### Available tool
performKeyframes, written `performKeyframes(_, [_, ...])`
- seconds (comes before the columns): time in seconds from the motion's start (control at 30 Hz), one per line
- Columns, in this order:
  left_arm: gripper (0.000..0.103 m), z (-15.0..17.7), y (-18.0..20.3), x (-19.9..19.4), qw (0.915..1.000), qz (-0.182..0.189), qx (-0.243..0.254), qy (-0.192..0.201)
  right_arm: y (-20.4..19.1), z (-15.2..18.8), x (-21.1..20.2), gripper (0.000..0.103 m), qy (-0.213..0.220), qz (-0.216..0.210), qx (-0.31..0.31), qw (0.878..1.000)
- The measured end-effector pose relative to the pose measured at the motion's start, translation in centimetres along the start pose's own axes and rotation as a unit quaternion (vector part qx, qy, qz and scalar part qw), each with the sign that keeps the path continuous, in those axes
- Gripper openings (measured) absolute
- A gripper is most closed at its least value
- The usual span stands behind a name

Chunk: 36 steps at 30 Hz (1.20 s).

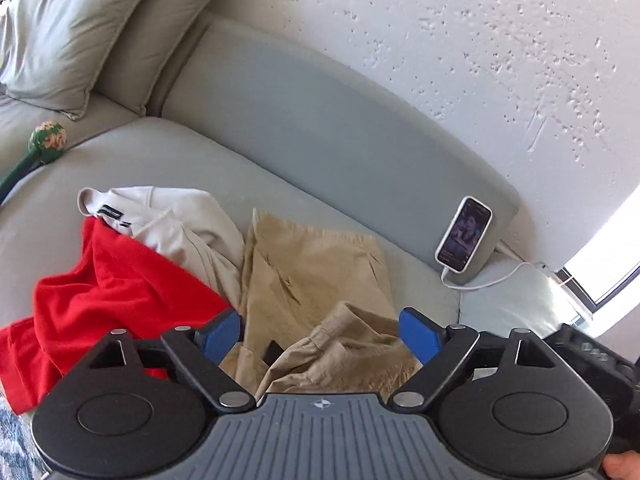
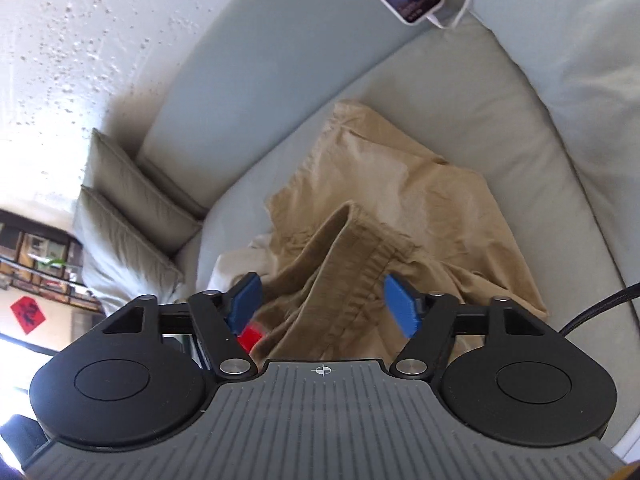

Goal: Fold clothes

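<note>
Tan trousers lie crumpled on a grey sofa seat, their elastic waistband bunched up toward me. A red garment and a cream garment lie in a heap to their left. My left gripper is open, its blue fingers either side of the raised tan fold. My right gripper is open over the waistband, with blue fingers spread around it. Neither holds cloth.
A phone with a lit screen leans on the sofa back, plugged into a white cable. Two grey cushions sit at the far left. A green flowered object lies on the seat. A bright window is at right.
</note>
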State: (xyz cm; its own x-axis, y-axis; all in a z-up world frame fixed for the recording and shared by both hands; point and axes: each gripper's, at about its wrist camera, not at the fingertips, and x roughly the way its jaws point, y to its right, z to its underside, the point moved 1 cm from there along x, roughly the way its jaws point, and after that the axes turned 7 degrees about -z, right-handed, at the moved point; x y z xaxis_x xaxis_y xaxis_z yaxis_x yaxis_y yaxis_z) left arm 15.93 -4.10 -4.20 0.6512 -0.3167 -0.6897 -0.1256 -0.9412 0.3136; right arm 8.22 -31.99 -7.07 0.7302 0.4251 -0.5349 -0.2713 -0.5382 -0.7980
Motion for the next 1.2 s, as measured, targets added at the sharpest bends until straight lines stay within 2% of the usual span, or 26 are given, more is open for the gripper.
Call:
performKeyframes(0.03, [0.085, 0.2, -0.3, 0.0, 0.9999, -0.007, 0.007, 0.002, -0.1, -0.1, -0.4, 0.087, -0.004, -0.022, -0.010, 1.000])
performKeyframes(0.13, [0.084, 1.7, -1.1, 0.9, 0.9991, -0.023, 0.022, -0.029, 0.3, -0.2, -2.2, 0.088, -0.013, -0.033, -0.048, 0.998])
performKeyframes(0.23, [0.078, 3.9, -1.2, 1.2, 0.9958, -0.035, 0.063, -0.057, 1.9, 0.2, -3.5, 0.087, -0.015, 0.019, -0.072, 0.997])
performKeyframes(0.3, [0.071, 5.7, -0.7, 1.4, 0.9930, -0.026, 0.092, -0.068, 3.4, 0.7, -4.2, 0.085, -0.019, 0.042, -0.070, 0.996])
performKeyframes(0.37, [0.068, 7.8, -0.2, 1.9, 0.9896, -0.002, 0.108, -0.095, 5.4, 1.4, -4.7, 0.085, -0.026, 0.046, -0.052, 0.997])
performKeyframes(0.47, [0.059, 10.5, 0.1, 3.0, 0.9857, 0.049, 0.067, -0.146, 9.0, 2.2, -4.4, 0.079, -0.026, 0.063, -0.021, 0.997])
performKeyframes(0.53, [0.057, 11.8, 0.1, 3.8, 0.9825, 0.077, 0.019, -0.169, 11.0, 2.4, -3.6, 0.062, -0.027, 0.077, -0.009, 0.997])
performKeyframes(0.67, [0.060, 12.9, -0.4, 4.5, 0.9818, 0.054, -0.044, -0.177, 13.2, 2.8, -2.5, 0.062, -0.032, 0.059, 0.015, 0.998])
performKeyframes(0.83, [0.065, 12.3, -1.2, 3.8, 0.9798, 0.023, -0.048, -0.193, 13.0, 4.7, -3.2, 0.062, -0.028, 0.054, 0.015, 0.998])
performKeyframes(0.97, [0.070, 11.4, -1.4, 2.5, 0.9803, 0.029, -0.024, -0.194, 11.0, 5.8, -6.0, 0.062, 0.006, 0.033, -0.010, 0.999])
performKeyframes(1.03, [0.070, 11.1, -1.2, 1.9, 0.9814, 0.028, -0.009, -0.190, 8.7, 6.0, -8.2, 0.063, 0.029, 0.018, -0.056, 0.998])
performKeyframes(1.1, [0.071, 10.9, -1.0, 1.5, 0.9794, 0.031, 0.002, -0.200, 7.1, 6.1, -10.2, 0.067, 0.047, -0.005, -0.061, 0.997])
performKeyframes(1.2, [0.072, 10.9, -0.9, 1.0, 0.9773, 0.041, 0.007, -0.208, 4.8, 6.4, -13.0, 0.070, 0.063, -0.003, -0.067, 0.996])
